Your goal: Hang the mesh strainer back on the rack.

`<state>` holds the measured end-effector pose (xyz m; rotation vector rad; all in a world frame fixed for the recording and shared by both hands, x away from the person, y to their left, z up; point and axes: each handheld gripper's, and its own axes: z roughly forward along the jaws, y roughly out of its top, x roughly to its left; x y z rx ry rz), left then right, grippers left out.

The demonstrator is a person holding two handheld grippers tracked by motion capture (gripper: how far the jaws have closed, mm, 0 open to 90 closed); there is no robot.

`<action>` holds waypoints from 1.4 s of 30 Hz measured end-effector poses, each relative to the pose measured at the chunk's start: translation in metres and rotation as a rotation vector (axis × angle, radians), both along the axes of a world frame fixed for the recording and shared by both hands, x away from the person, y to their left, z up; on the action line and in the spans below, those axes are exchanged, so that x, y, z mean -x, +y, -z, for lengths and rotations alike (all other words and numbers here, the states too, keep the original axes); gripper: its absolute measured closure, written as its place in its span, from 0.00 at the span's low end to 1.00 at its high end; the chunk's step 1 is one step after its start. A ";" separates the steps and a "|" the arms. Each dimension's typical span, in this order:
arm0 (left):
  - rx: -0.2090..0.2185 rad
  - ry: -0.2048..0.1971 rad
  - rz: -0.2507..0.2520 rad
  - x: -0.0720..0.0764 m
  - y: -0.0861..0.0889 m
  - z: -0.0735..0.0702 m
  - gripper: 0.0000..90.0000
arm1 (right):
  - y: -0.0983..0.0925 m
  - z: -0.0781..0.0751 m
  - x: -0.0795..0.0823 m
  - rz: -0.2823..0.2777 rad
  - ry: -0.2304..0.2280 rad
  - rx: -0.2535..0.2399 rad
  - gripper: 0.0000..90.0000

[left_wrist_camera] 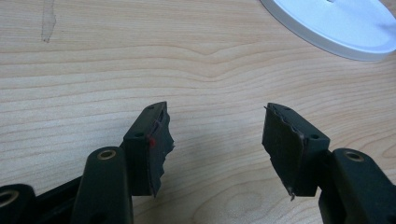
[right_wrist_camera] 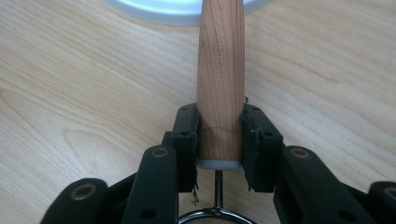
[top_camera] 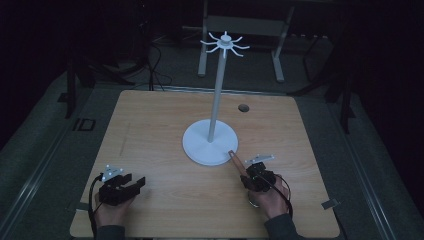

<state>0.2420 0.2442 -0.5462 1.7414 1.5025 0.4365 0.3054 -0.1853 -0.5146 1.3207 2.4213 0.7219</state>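
Dim room, pale wooden worktop [top_camera: 150, 130]: your right claw [right_wrist_camera: 219, 135] is clamped on the wooden handle [right_wrist_camera: 221, 70] of a wire-ringed utensil, handle tip just short of the white hook stand [top_camera: 210, 142]. Your left claw [left_wrist_camera: 217, 140] rests wide and empty. Swing carelessly and you may knock the tall stand over.

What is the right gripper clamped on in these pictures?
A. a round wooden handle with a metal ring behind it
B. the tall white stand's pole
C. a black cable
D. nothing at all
A: in the right gripper view the right gripper has both pads pressed against the round wooden handle, whose tip points toward the white stand's round base.
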 end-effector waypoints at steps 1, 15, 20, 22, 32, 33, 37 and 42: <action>-0.001 0.001 0.000 0.000 0.000 0.000 0.46 | 0.000 -0.001 0.000 0.000 -0.006 -0.005 0.77; -0.002 0.000 0.000 0.001 0.000 0.000 0.46 | 0.005 -0.012 0.000 -0.018 -0.072 -0.065 0.77; -0.001 -0.001 -0.002 0.001 0.000 0.000 0.46 | 0.007 -0.017 0.000 -0.017 -0.097 -0.073 0.77; -0.001 -0.001 -0.001 0.001 0.000 0.000 0.46 | 0.007 -0.018 0.000 -0.018 -0.107 -0.079 0.77; 0.001 -0.001 -0.003 0.001 0.000 0.000 0.46 | 0.011 -0.025 0.000 -0.007 -0.156 -0.112 0.77; 0.000 -0.002 -0.002 0.001 0.000 0.000 0.46 | 0.011 -0.027 0.001 -0.004 -0.167 -0.118 0.77; 0.000 -0.003 -0.003 0.001 0.000 0.000 0.46 | 0.013 -0.030 0.001 -0.007 -0.186 -0.125 0.77; 0.000 -0.003 -0.002 0.001 0.000 0.000 0.46 | 0.016 -0.035 0.002 -0.005 -0.217 -0.131 0.77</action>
